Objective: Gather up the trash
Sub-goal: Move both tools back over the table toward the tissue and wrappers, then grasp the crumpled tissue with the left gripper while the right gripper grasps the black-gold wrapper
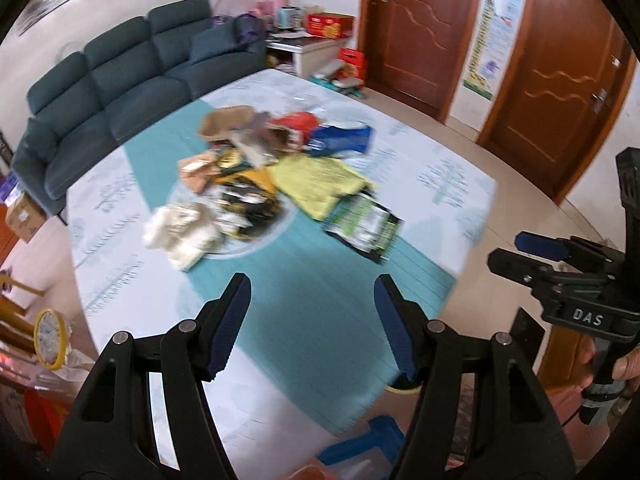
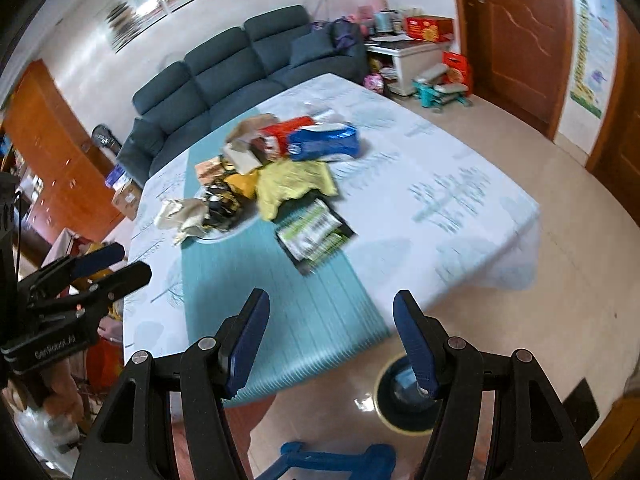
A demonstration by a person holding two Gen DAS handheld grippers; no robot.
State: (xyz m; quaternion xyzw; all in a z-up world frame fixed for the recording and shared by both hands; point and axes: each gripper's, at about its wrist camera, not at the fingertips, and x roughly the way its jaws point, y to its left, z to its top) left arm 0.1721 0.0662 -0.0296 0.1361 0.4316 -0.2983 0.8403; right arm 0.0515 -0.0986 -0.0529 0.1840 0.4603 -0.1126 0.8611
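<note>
A pile of trash (image 1: 256, 168) lies on the table (image 1: 440, 184): crumpled white paper (image 1: 180, 232), a yellow wrapper (image 1: 316, 184), a blue bag (image 1: 340, 140), a red packet (image 1: 296, 124), brown paper (image 1: 224, 124) and a green-and-black packet (image 1: 364, 228). The pile also shows in the right wrist view (image 2: 276, 168). My left gripper (image 1: 312, 316) is open and empty above the table's near part. My right gripper (image 2: 332, 332) is open and empty over the table's near edge. Each gripper shows in the other's view, the right one (image 1: 528, 256) and the left one (image 2: 116, 264).
A dark teal sofa (image 1: 120, 92) stands behind the table. Brown doors (image 1: 424, 32) are at the back right. A round bin (image 2: 404, 392) with a yellow rim sits on the floor below the table edge. A blue stool (image 2: 328, 460) is close below.
</note>
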